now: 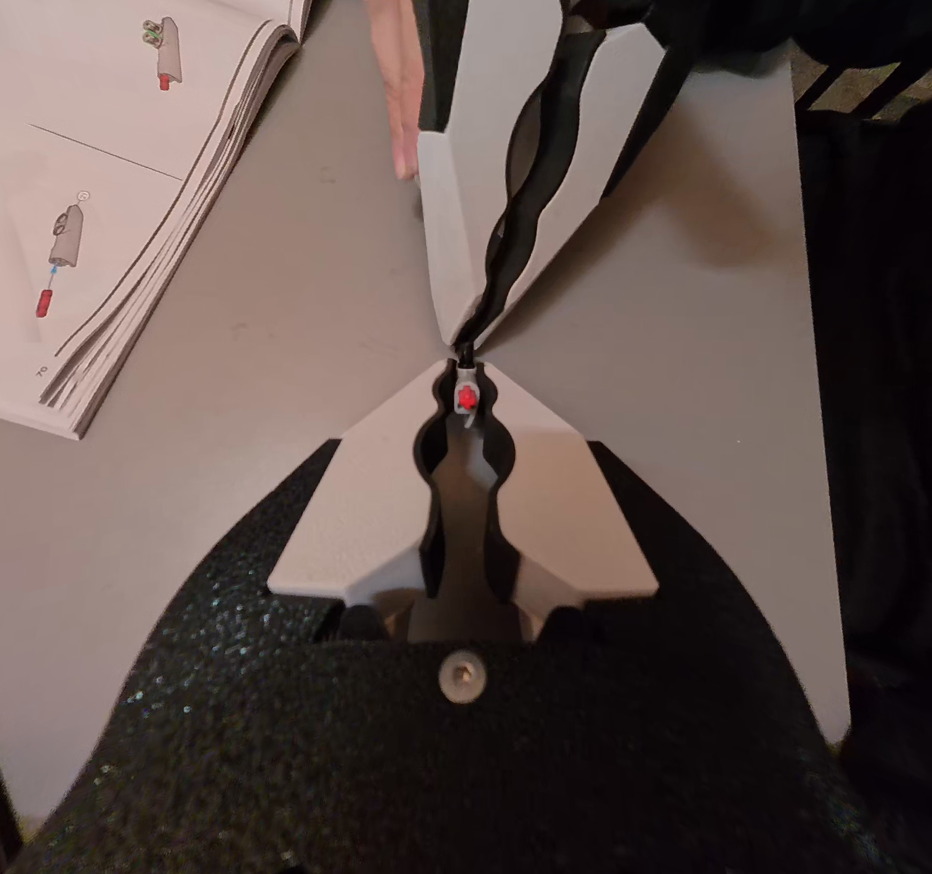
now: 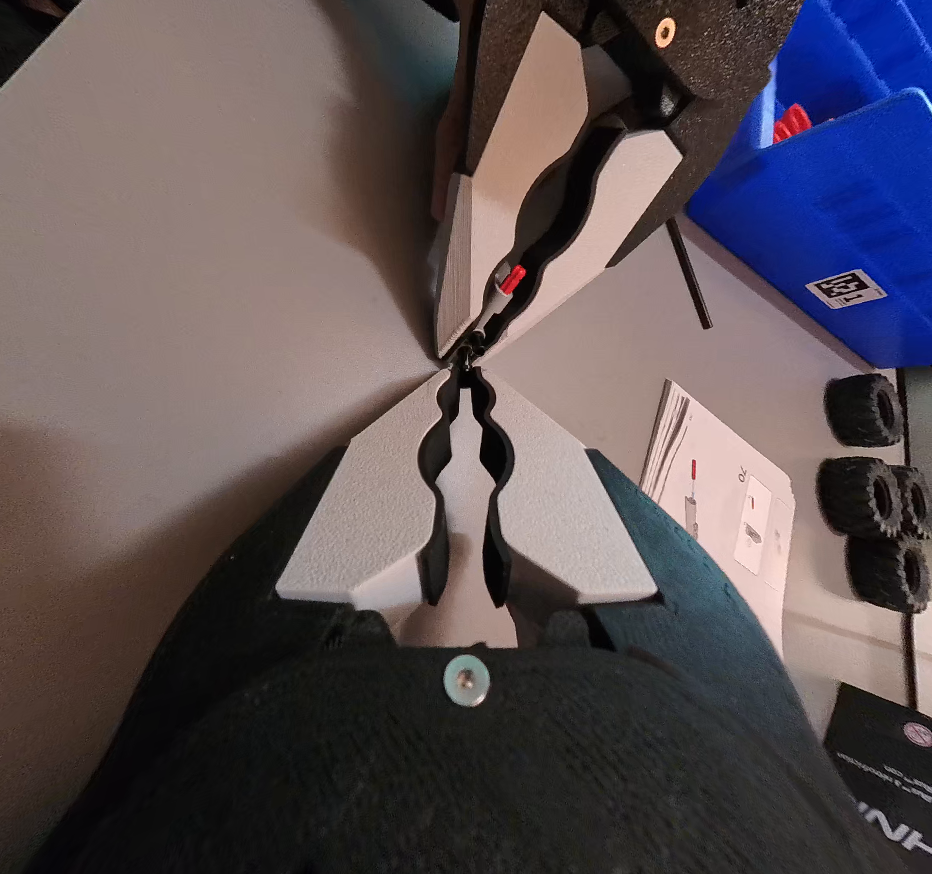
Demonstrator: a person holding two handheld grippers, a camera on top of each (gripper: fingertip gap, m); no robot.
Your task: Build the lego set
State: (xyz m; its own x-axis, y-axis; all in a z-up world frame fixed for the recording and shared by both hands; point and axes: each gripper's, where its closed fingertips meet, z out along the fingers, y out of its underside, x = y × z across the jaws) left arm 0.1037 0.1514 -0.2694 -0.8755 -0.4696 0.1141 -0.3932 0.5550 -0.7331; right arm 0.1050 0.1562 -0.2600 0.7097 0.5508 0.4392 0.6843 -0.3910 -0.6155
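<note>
My left gripper (image 1: pixel 466 371) is shut on a small grey connector piece (image 1: pixel 465 408) with a red axle end (image 1: pixel 467 397) showing in it. My right gripper (image 2: pixel 466 373) is shut on a small black pin (image 2: pixel 466 358). The two grippers meet tip to tip above the table, and the pin touches the tip of the grey piece. In the right wrist view the left gripper (image 2: pixel 466 345) comes in from above with the grey piece (image 2: pixel 497 295) and red axle (image 2: pixel 514 276) between its jaws. In the left wrist view the right gripper (image 1: pixel 466 340) comes down from the top.
An open instruction booklet (image 1: pixel 126 144) lies at the left; it also shows in the right wrist view (image 2: pixel 721 497). A blue bin (image 2: pixel 832 194) with red parts, several black tyres (image 2: pixel 867 497), a thin black rod (image 2: pixel 688 275) and a black box (image 2: pixel 887 749) lie at the right. A hand (image 1: pixel 398 68) holds the right gripper. My left and right fingertips are right by each other.
</note>
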